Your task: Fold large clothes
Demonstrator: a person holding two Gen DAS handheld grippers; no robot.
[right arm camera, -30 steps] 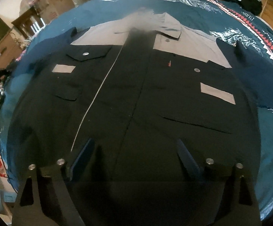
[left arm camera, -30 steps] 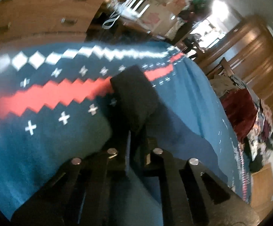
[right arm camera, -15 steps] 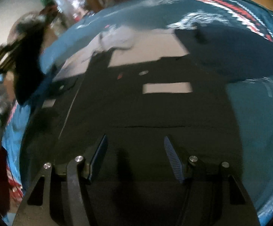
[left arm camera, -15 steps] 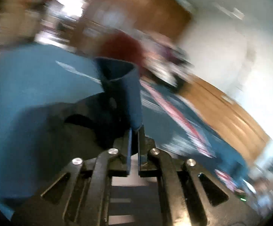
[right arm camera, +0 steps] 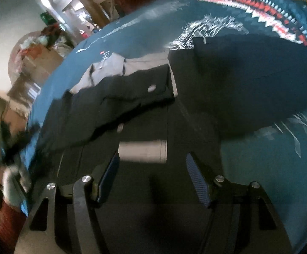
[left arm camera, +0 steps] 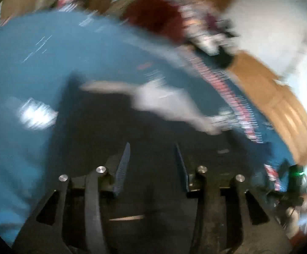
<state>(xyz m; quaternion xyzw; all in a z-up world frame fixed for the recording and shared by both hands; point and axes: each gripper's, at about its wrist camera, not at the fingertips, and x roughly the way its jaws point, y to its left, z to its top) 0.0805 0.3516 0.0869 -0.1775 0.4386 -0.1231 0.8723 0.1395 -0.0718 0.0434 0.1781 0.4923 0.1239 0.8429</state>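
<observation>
Two grippers stood spread over your dark shirt (right arm camera: 145,127).
Right gripper (right arm camera: 153,177) sat nearer the unfolded sleeve (right arm camera: 248,80), lying rightward; left gripper (left arm camera: 152,165) held nothing.

The shirt (right arm camera: 145,105) is matt dark cloth with shiny metal snaps; the blanket (right arm camera: 259,169) is soft teal fabric; the fingers (right arm camera: 195,177) carry ribbed blue pads.

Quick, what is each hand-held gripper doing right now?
Left hand-held gripper: open, holding nothing.
Right hand-held gripper: open, empty, over the dark shirt.
</observation>
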